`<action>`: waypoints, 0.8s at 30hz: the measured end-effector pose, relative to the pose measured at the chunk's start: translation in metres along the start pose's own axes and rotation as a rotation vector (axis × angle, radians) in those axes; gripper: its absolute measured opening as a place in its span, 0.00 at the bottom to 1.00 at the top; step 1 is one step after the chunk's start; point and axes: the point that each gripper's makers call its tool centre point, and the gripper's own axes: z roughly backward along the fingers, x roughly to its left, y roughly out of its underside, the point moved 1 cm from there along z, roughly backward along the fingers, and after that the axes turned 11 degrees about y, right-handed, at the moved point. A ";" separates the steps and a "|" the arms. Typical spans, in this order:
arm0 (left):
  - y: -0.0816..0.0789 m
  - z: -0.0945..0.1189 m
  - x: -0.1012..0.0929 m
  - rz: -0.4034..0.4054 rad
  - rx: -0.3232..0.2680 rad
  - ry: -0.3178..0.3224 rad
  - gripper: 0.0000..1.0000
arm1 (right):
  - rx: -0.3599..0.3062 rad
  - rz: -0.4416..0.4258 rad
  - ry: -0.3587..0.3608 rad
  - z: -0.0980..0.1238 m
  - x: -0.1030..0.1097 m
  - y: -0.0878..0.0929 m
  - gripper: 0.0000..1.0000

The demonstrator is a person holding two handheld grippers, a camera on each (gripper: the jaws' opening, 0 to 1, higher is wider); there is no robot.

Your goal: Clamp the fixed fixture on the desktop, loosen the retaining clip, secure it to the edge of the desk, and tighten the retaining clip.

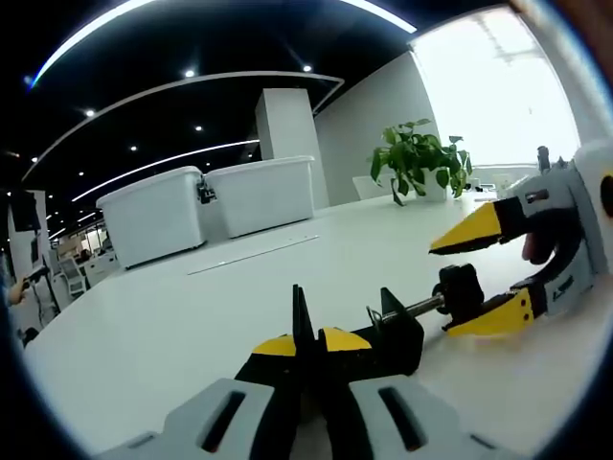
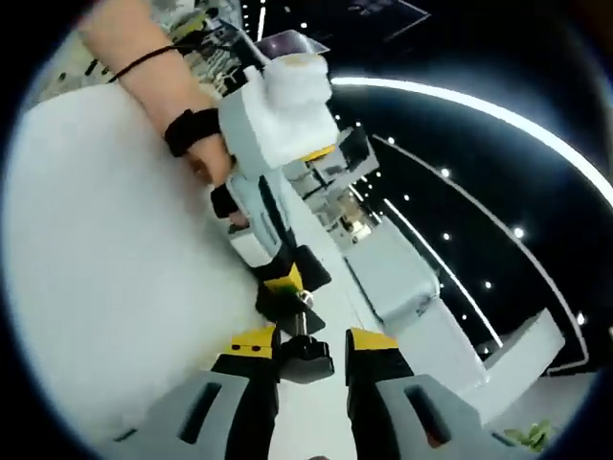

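Left gripper view: left gripper (image 1: 308,347) jaws pinched on black clamp (image 1: 388,335) frame, low over white worktop (image 1: 144,326). Right gripper (image 1: 488,273) jaws wide, straddling screw knob (image 1: 462,287). Clamp rigid metal, likely weighty, smooth; hold frame, twist knob. Beyond: storage bins (image 1: 206,206), plant (image 1: 417,158).
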 end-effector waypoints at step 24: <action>0.000 0.001 0.000 -0.001 0.000 0.001 0.07 | 0.187 -0.895 -0.035 -0.008 -0.017 0.027 0.20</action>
